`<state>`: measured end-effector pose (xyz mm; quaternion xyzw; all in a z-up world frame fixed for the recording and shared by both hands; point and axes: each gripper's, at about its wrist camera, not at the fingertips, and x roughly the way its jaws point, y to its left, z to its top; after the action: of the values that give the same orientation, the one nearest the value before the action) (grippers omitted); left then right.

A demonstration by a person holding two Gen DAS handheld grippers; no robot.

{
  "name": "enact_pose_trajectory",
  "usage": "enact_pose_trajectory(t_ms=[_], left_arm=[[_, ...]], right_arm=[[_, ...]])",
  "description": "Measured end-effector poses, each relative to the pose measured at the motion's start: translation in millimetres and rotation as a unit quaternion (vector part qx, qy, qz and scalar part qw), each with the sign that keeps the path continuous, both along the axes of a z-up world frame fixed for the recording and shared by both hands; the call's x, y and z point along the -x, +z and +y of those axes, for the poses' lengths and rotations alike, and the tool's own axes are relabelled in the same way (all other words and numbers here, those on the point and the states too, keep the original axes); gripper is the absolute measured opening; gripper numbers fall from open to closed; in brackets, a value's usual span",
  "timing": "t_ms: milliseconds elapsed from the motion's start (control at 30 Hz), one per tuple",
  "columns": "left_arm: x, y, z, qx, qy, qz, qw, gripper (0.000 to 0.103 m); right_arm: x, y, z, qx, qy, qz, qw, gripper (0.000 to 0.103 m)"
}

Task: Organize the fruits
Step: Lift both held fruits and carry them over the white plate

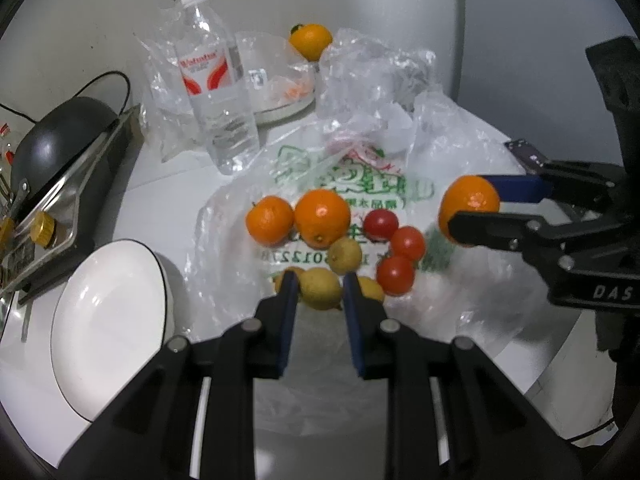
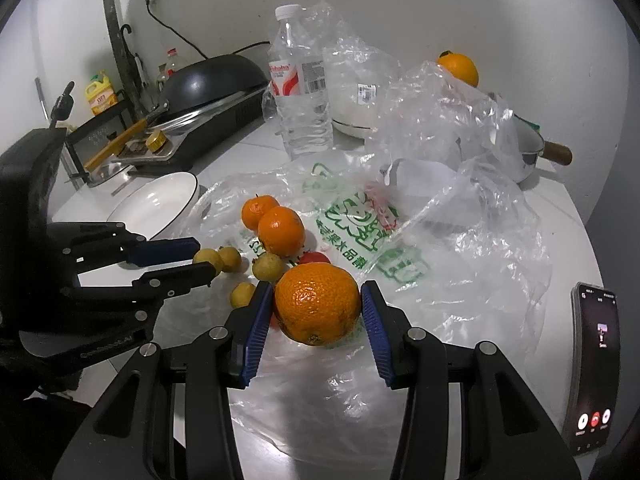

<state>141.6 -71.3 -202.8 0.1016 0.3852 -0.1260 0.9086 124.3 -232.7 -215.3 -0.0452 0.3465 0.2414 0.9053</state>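
Observation:
My left gripper (image 1: 320, 284) is shut on a small yellow-green fruit (image 1: 320, 294) low over the printed plastic bag (image 1: 360, 184). Whether that fruit is off the bag I cannot tell. My right gripper (image 2: 317, 286) is shut on an orange (image 2: 318, 308) held above the bag; the left wrist view shows that orange (image 1: 466, 196) at the right. On the bag lie two more oranges (image 1: 270, 220) (image 1: 322, 218), three red tomatoes (image 1: 407, 242) and more small yellow fruits (image 1: 345, 255). A white plate (image 1: 108, 320) sits left of the bag.
A water bottle (image 1: 218, 92) stands behind the bag, beside crumpled clear bags (image 2: 440, 120) and another orange (image 1: 311, 40). A black wok on a cooker (image 2: 212, 80) is at the far left. A phone (image 2: 596, 368) lies at the right edge, a small pot (image 2: 528, 152) behind.

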Motion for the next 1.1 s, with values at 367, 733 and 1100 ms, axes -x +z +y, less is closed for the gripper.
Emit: enact_pose_trajectory(t_ms=[367,733,1100], left_arm=[[10,23,17,0.012,0.002,-0.035,0.9993,0.024],[9,-1,16,0.021,-0.031,-0.009,0.9993,0.024],[-2,-30,-1,-0.015,-0.054,0.031,0.9980,0.024]], right_arm=[[5,13,11,0.006,-0.003,-0.015,1.000,0.048],[6,13,21,0.017,-0.014,-0.014,1.000,0.048],[-1,2,13,0.009,-0.017,0.000,1.000,0.048]])
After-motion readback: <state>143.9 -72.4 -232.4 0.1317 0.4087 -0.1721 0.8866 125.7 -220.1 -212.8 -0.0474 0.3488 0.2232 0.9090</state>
